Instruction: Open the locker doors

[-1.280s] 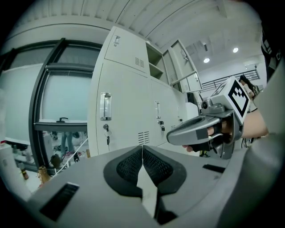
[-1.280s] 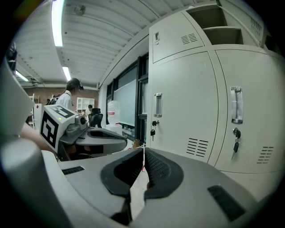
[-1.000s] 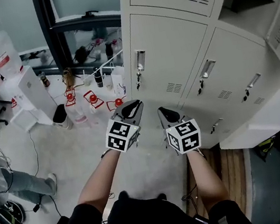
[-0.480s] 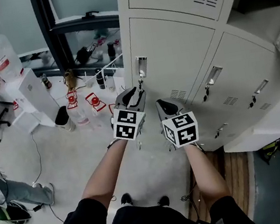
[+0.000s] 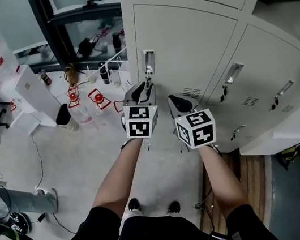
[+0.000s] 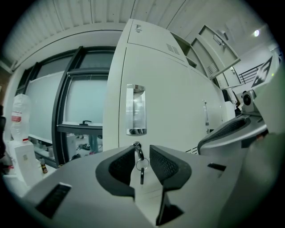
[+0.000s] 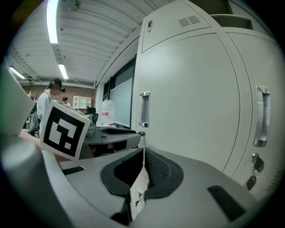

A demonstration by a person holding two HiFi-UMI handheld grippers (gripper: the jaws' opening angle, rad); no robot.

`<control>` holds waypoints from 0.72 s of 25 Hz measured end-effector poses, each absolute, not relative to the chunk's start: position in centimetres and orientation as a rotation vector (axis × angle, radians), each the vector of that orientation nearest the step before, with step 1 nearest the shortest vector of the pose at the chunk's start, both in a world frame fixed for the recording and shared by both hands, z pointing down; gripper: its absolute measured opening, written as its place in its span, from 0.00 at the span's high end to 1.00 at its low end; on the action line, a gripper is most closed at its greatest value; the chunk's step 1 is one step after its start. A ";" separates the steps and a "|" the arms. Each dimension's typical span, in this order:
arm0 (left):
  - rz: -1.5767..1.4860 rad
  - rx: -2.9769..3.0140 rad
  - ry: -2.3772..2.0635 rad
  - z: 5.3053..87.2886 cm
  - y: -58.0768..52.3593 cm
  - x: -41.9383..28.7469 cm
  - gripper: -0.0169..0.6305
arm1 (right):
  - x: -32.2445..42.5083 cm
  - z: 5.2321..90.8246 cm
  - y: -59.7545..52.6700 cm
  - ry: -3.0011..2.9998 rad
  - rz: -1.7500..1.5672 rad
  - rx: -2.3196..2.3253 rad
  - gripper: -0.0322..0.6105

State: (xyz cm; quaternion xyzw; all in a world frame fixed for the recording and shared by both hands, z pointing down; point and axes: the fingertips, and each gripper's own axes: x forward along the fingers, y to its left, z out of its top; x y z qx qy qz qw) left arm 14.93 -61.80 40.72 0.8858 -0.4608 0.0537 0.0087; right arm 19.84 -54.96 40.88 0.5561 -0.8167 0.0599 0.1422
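Left gripper view, lower centre: your left gripper (image 6: 143,149) jaws, just opened, flank the locker key (image 6: 141,171) without touching; right gripper (image 7: 144,150) is closed and empty.

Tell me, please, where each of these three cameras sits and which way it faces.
Head view: on the person's head, looking steeply down at the lockers and floor; both forearms, the left gripper and the right gripper show.
Left gripper view: on the left gripper, facing the door handle; its jaws, just opened, frame the hanging key.
Right gripper view: on the right gripper, jaws together, looking along the locker fronts.
Shared: both gripper views show that door handle; the right one also shows the left gripper's marker cube.
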 end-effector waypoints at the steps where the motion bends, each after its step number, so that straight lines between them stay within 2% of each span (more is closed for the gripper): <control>1: 0.163 2.761 -1.446 40.8 -61.9 15.0 0.80 | 20.0 40.9 -55.0 -2.355 0.176 1.607 0.89; 5: 0.159 2.746 -1.480 40.8 -62.5 15.1 0.82 | 20.3 41.1 -55.1 -2.349 0.181 1.609 0.89; 7: 0.159 2.740 -1.503 40.7 -62.7 15.0 0.88 | 20.4 41.2 -55.1 -2.347 0.180 1.604 0.89; 18: 0.288 2.816 -1.528 41.2 -62.9 15.4 0.90 | 20.7 41.1 -55.3 -2.340 0.171 1.605 0.89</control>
